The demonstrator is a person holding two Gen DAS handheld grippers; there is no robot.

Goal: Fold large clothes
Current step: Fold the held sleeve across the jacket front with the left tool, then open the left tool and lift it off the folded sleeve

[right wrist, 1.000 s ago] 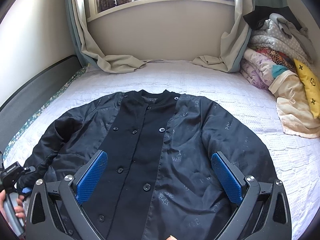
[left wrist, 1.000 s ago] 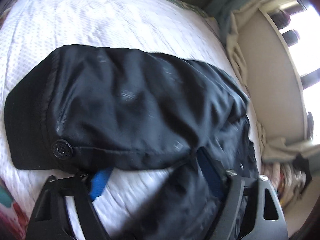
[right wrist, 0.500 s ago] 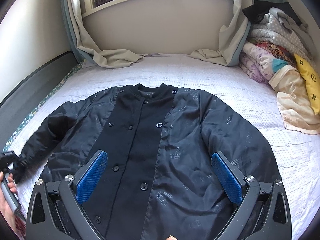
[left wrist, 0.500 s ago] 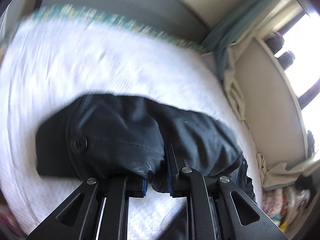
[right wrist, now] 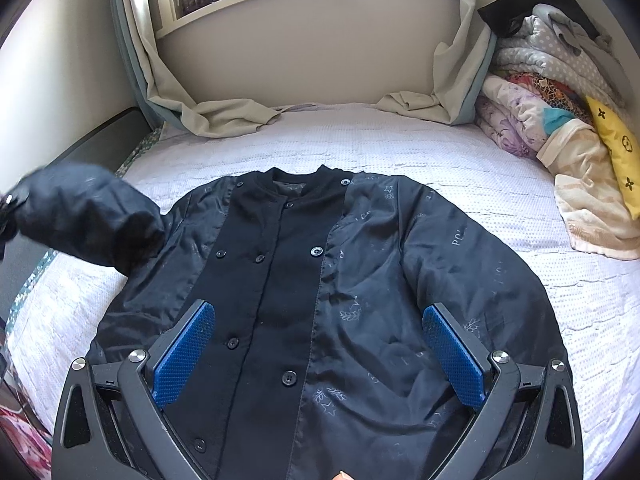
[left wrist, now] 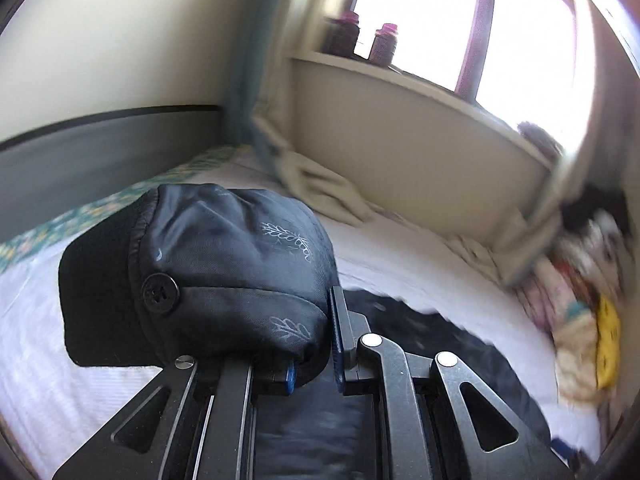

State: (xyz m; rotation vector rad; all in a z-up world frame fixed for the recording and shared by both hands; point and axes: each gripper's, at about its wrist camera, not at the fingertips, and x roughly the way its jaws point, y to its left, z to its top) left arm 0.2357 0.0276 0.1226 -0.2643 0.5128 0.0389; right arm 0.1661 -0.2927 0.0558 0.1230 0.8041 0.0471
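A black button-front jacket point(right wrist: 320, 300) lies flat on the bed point(right wrist: 400, 148), collar at twelve o'clock. Its sleeve point(right wrist: 88, 220) is raised at nine o'clock, cuff point(left wrist: 192, 276) clenched in the left hand-held gripper point(left wrist: 314, 376). The right hand-held gripper point(right wrist: 320, 360) hovers released over the hem, farther from the sleeve.

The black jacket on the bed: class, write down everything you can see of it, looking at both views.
The black jacket lies face up, buttoned, on the white bedspread. It has a matt black front panel with round black buttons, a low ribbed collar, and shiny dark body and sleeves printed with pale leaves, stars and letters. One sleeve is lifted off the bed, pinched near its buttoned cuff by the shut left gripper. The other sleeve lies flat against the body. The open right gripper hovers over the lower front.
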